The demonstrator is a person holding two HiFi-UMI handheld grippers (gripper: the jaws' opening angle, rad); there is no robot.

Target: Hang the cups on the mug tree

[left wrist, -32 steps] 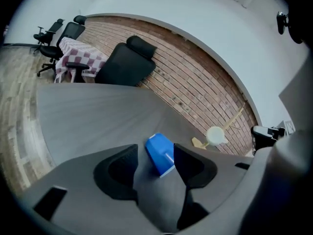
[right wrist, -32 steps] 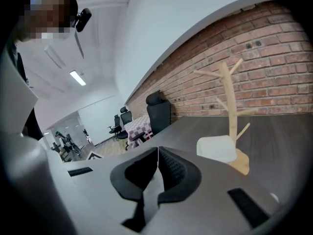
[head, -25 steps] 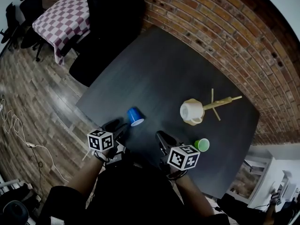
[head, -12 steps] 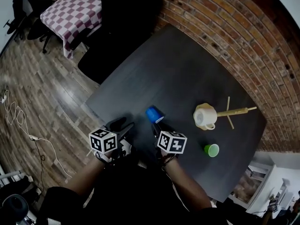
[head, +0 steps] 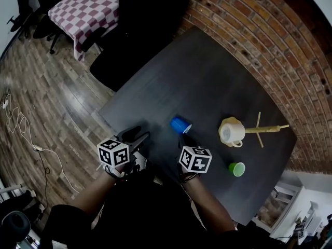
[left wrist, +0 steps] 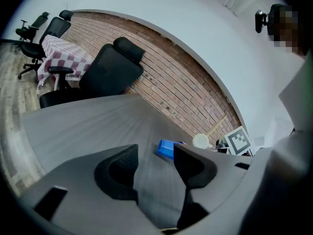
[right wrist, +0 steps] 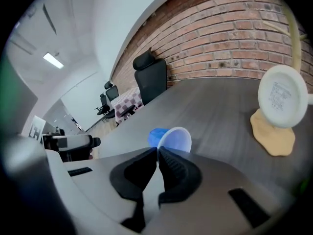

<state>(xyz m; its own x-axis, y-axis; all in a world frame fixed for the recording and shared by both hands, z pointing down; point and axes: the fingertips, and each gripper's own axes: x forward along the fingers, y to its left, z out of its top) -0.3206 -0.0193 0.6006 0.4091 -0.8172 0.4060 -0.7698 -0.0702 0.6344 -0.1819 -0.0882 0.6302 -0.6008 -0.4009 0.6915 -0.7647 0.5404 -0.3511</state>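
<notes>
1. Done: the cream ceramic mug (head: 231, 131) is already hanging on a peg of the light wooden mug tree (head: 267, 129), which is standing at the far right of the dark grey surface (head: 197, 77), near the brick wall (head: 244, 30)
2. Left: two cups are sitting off the tree. The small blue plastic cup (head: 180, 124) is lying on its side mid-surface, mouth facing the right tool. The small green plastic cup (head: 237, 168) is sitting apart to the right, nearer the person than the tree, apparently mouth up
3. The right tool (right wrist: 157, 150) is working the blue cup. Its jaws have just closed and are standing almost together with the tips right at the cup's rim, so it looks to be pinching the thin wall. The cup is looking still down on the surface, not lifted
4. The left tool (left wrist: 156, 153) is hovering alongside with jaws wide apart and nothing between them; the blue cup is only showing beyond them
5. Estimate: about one of three is hung. The blue cup is being picked up and needs carrying to a free peg, and the green one is waiting untouched
</notes>
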